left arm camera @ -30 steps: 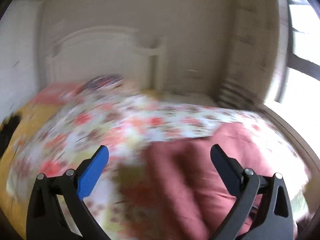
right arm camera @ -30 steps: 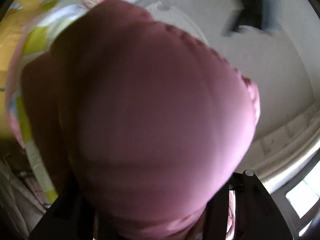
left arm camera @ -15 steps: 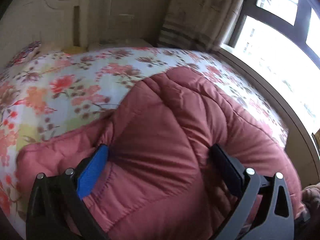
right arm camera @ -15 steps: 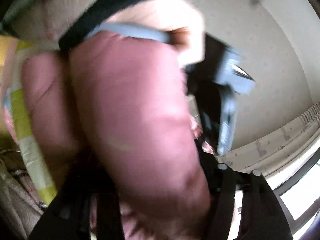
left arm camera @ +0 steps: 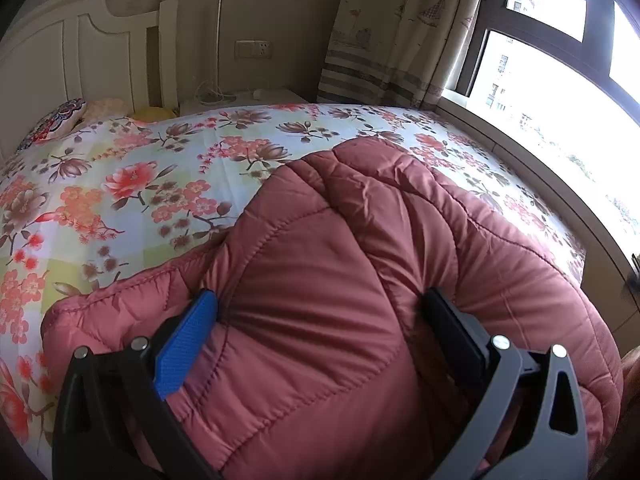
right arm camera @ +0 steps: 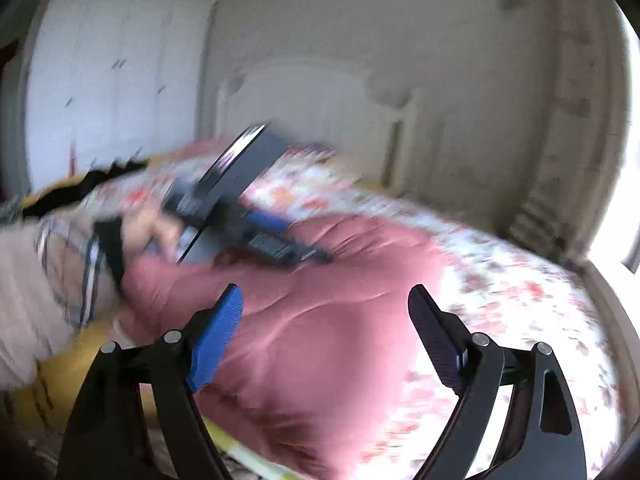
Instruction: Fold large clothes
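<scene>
A quilted pink padded coat point(left arm camera: 340, 280) lies bunched on the floral bed cover point(left arm camera: 140, 184). My left gripper point(left arm camera: 320, 308) is wide open and pressed down into the coat, a thick fold bulging between its fingers. My right gripper point(right arm camera: 324, 300) is open and empty, held above the coat point(right arm camera: 320, 320). The right wrist view is blurred. In it the left gripper point(right arm camera: 256, 224) and the hand holding it rest on the coat's far left part.
White headboard point(left arm camera: 80, 52) and a bedside table point(left arm camera: 240, 100) stand at the bed's far end. A curtain point(left arm camera: 400, 32) and a bright window point(left arm camera: 560, 80) are on the right. A white wardrobe point(right arm camera: 112, 80) stands at the far left in the right wrist view.
My left gripper swung right and came down onto the coat. My right gripper let go of the coat, which covered its view before, and pulled back above it.
</scene>
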